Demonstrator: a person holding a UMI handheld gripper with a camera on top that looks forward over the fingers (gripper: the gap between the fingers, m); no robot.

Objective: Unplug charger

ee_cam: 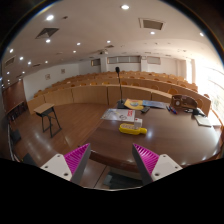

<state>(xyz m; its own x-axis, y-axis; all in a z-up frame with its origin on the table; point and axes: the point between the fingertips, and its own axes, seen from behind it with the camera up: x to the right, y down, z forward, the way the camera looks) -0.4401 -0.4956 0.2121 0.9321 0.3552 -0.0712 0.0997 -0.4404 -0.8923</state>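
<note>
So the gripper (110,160) is just hanging in the air with its two pink-padded fingers (76,160) spread wide apart and nothing between them. Just past the tips there's a wooden table (170,135) with a yellow thing (132,128) lying on it, some papers (120,115) a bit further back, and a dark bag (183,102) off to the right. Honestly can't pick out the charger anywhere. Beyond that it's rows of wooden lecture hall benches (110,92) under a ceiling with round lights (50,17).

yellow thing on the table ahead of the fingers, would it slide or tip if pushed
The yellow thing looks low and flat on the smooth wooden table, so it would probably slide rather than tip. It seems small, so likely light. The open gripper is well short of it.
</note>
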